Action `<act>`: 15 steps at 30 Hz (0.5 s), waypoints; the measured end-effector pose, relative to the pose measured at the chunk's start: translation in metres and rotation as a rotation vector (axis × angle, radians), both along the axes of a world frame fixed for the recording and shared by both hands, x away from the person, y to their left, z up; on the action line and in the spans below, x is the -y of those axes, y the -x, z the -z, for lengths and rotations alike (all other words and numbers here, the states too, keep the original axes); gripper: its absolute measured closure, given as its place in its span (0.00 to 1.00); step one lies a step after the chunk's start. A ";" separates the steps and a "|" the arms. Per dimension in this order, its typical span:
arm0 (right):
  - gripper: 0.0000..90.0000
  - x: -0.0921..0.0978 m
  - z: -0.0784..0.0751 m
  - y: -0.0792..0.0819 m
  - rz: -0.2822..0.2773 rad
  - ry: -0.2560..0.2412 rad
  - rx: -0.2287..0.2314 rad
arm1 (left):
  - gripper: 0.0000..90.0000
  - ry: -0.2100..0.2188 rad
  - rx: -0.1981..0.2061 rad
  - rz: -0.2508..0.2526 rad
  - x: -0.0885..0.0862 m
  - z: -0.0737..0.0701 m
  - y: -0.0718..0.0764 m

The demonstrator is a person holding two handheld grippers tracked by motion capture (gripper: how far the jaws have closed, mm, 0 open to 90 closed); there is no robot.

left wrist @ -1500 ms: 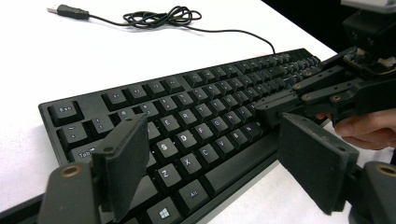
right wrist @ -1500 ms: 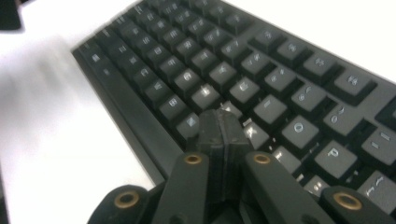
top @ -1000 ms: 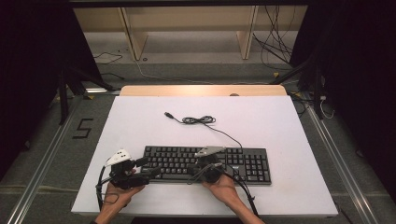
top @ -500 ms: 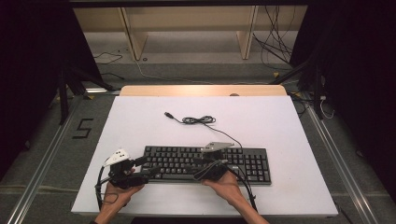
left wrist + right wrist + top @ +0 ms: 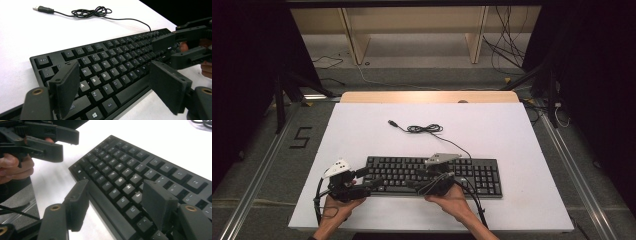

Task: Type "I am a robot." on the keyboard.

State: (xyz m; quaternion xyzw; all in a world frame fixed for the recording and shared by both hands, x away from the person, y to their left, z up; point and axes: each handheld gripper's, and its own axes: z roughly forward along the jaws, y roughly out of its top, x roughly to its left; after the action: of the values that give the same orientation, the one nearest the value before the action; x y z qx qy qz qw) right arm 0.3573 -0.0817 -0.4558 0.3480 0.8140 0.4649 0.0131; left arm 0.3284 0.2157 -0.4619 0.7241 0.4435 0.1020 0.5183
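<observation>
Your left claw (image 5: 112, 87) and right claw (image 5: 115, 205) both gape wide, gripping nothing, over the near edge of the black keyboard (image 5: 432, 175) lying at the front of the white counter (image 5: 512, 130). Key legends A, S, D, X, C read clearly; farther rows blur. Its coiled USB cable (image 5: 424, 128) lies behind, and your hands hide the bottom row.

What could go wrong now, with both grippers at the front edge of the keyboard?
Both jaws stand open astride the keyboard front edge. If the left gripper and the right gripper close unevenly, the keyboard may tilt or slip. A jaw may also press keys. The cable lies coiled behind; it could drag or snag if the keyboard is lifted.
</observation>
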 end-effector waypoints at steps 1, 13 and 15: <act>0.44 -0.001 0.000 0.001 -0.003 0.002 0.000 | 0.27 0.002 -0.002 -0.003 -0.001 0.000 0.000; 0.66 -0.007 0.003 0.009 -0.043 0.026 0.023 | 0.27 0.002 0.003 -0.008 -0.001 0.000 0.000; 0.74 -0.008 0.004 0.011 -0.045 0.036 0.029 | 0.27 0.002 0.003 -0.008 -0.001 0.000 0.000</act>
State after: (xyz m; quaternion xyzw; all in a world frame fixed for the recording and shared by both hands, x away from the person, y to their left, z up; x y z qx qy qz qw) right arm 0.3465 -0.0739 -0.4597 0.3227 0.8295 0.4553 0.0208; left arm 0.3286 0.2171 -0.4618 0.7214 0.4458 0.1048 0.5195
